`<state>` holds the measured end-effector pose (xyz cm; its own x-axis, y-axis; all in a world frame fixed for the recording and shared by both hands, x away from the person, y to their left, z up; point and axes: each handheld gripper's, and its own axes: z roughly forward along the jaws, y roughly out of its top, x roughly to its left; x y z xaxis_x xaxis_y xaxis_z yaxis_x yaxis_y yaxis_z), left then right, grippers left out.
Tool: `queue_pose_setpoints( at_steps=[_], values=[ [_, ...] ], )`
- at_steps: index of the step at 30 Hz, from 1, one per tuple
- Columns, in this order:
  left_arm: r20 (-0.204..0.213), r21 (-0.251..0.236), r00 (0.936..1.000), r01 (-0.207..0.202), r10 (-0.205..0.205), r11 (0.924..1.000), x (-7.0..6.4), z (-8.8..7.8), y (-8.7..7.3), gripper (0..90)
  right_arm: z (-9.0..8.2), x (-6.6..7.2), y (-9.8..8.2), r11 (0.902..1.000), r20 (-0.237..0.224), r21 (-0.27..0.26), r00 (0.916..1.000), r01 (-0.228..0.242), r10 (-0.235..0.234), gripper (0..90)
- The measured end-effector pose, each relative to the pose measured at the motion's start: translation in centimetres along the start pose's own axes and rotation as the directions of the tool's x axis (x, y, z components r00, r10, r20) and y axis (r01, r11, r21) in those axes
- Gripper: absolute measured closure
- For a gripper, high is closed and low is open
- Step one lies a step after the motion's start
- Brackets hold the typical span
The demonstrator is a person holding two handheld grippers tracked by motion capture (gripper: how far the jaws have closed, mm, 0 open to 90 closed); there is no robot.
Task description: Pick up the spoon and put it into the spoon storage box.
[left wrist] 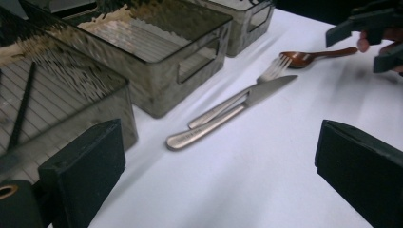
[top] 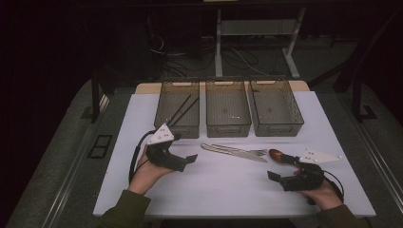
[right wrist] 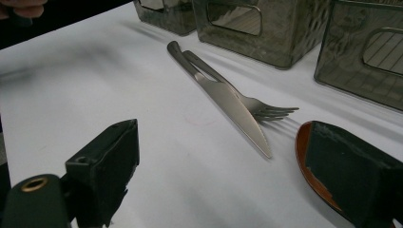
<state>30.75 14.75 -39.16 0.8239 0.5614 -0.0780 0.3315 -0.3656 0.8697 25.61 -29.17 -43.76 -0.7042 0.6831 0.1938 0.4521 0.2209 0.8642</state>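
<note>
On the white table, in front of the bins, a steel knife point(top: 237, 154) and fork point(top: 254, 152) lie side by side. A brown spoon point(top: 277, 155) rests just to their right. My left gripper point(top: 186, 160) hovers left of the cutlery, open, with nothing between its jaws point(left wrist: 218, 142); the knife point(left wrist: 228, 116) lies ahead of it. My right gripper point(top: 281, 170) sits low at the right, open point(right wrist: 223, 137) and empty. The spoon bowl point(right wrist: 304, 156) is partly hidden behind its right jaw, and the knife point(right wrist: 233, 107) and fork point(right wrist: 268, 111) lie ahead.
Three smoky see-through bins stand in a row at the back: left point(top: 178, 131), middle point(top: 229, 129), right point(top: 278, 129). Black chopsticks point(top: 183, 108) lie in the left bin. The table's front edge point(top: 228, 213) is near the person's forearms.
</note>
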Motion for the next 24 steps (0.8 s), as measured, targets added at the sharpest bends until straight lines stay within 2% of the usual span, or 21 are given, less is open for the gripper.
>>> queue_pose_setpoints(
  at_steps=[2,7,12,15,24],
  values=[
    [-0.002,0.009,1.0000,-0.008,0.008,0.9999,-0.2,-0.2,-0.7,0.0,0.0,0.0,0.0,1.0000,-0.001,0.004,1.0000,0.002,-0.002,11.4],
    [0.023,0.016,0.9996,0.017,-0.018,0.9997,-0.9,-0.6,-2.1,0.0,0.0,0.0,0.0,1.0000,-0.001,0.005,1.0000,0.009,-0.009,11.4],
    [0.032,0.019,0.9993,-0.019,0.018,0.9996,-2.1,-1.0,-3.2,0.0,-0.1,0.1,0.0,0.9999,-0.004,0.003,0.9999,0.010,-0.010,11.4],
    [0.025,0.010,0.9994,-0.023,0.023,0.9997,-2.6,-1.2,-3.9,0.0,-0.1,0.1,0.0,0.9999,-0.005,0.010,0.9999,0.010,-0.010,11.4],
    [0.039,0.018,0.9991,-0.015,0.014,0.9997,-2.6,-1.1,-4.5,0.0,-0.5,0.3,0.6,0.9967,-0.026,0.066,0.9986,0.047,-0.046,11.3]
  ],
)
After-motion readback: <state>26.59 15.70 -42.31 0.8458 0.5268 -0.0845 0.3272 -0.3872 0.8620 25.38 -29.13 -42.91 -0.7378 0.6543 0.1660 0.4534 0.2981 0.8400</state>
